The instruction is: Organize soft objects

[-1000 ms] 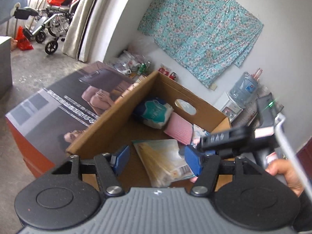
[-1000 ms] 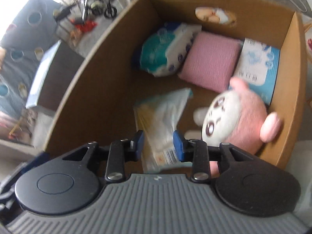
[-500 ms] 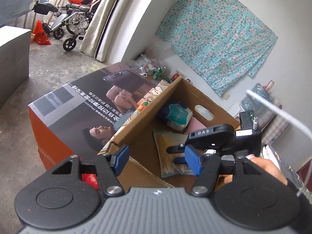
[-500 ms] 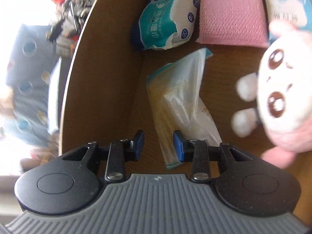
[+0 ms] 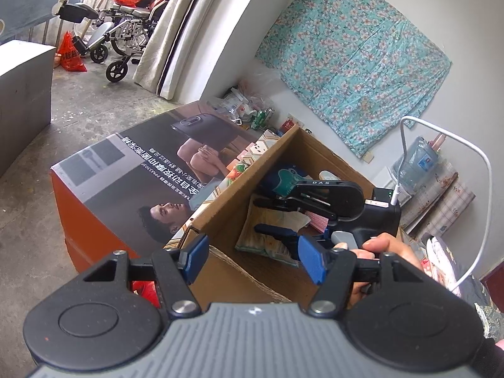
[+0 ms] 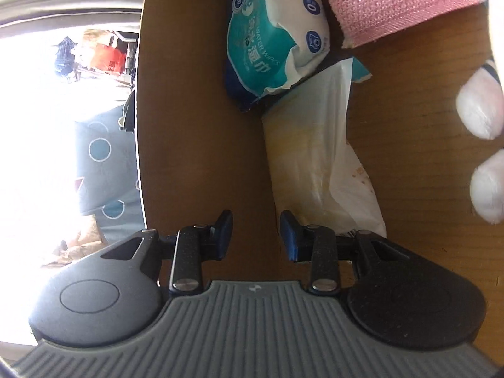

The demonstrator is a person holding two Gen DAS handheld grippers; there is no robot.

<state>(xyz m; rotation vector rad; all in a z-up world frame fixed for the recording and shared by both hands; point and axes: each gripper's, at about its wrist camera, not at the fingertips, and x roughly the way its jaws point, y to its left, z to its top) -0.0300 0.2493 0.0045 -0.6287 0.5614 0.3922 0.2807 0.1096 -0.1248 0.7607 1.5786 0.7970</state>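
Note:
An open cardboard box (image 5: pixel 226 201) holds soft packs. In the right wrist view a teal and white wet-wipes pack (image 6: pixel 271 41), a pink sponge cloth (image 6: pixel 390 3) and a yellowish plastic-wrapped pack (image 6: pixel 318 163) lie on its floor. White paws of a plush toy (image 6: pixel 482 116) show at the right edge. My right gripper (image 6: pixel 255 231) is open and empty, low inside the box, its right finger at the yellowish pack's near end. It also shows in the left wrist view (image 5: pixel 264 215), over the yellowish pack (image 5: pixel 267 239). My left gripper (image 5: pixel 252 260) is open and empty, outside the box's near corner.
The box stands next to a large printed carton with orange sides (image 5: pixel 126 170) on a concrete floor. A wheelchair (image 5: pixel 116 41) and curtains are at the back left. A floral cloth (image 5: pixel 352 56) hangs on the wall. A water bottle (image 5: pixel 419 163) stands at the right.
My right gripper has gone down deeper into the box toward the yellowish pack. My left gripper has pulled back and up, out of the box. Both stay open.

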